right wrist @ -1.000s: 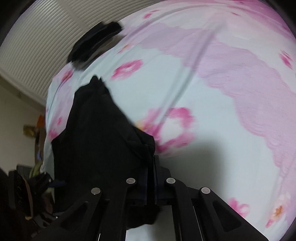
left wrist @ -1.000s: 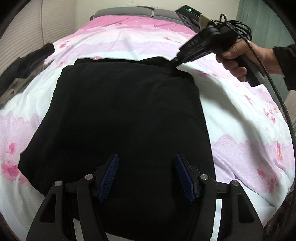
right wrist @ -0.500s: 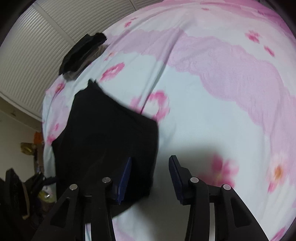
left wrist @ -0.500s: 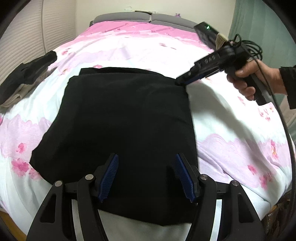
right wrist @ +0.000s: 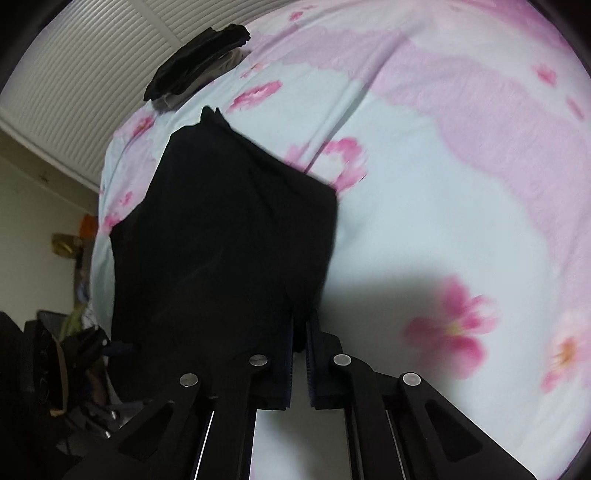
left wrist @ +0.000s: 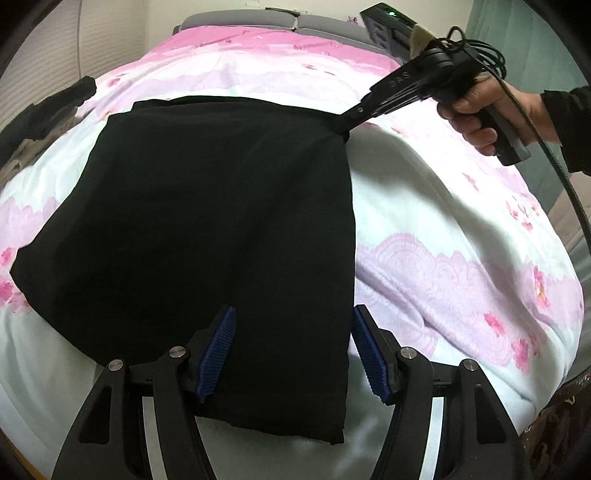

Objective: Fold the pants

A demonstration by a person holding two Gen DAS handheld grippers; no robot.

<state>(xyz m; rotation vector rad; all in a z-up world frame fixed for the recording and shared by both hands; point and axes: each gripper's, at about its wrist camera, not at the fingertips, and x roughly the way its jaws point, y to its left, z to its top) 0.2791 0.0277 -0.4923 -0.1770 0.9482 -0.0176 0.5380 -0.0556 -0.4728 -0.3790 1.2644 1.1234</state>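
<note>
The black pants [left wrist: 221,221] lie folded in a rough rectangle on the pink and white flowered bedspread [left wrist: 443,229]. My left gripper [left wrist: 293,354] is open, its blue pads straddling the near right part of the pants just above the cloth. My right gripper [left wrist: 341,127] is shut on the far right corner of the pants and lifts it slightly. In the right wrist view the pants [right wrist: 229,240] stretch away from the shut right gripper [right wrist: 300,332], with cloth pinched between the pads.
A pile of dark and grey clothes [left wrist: 40,114] lies at the bed's left edge by the blinds; it also shows in the right wrist view [right wrist: 195,62]. A grey headboard [left wrist: 258,16] is at the far end. A brown patterned bag [left wrist: 554,435] sits at the near right.
My right gripper opened half a second ago, then shut again on the far right corner of the pants. My left gripper dropped closer to the pants and stayed open.
</note>
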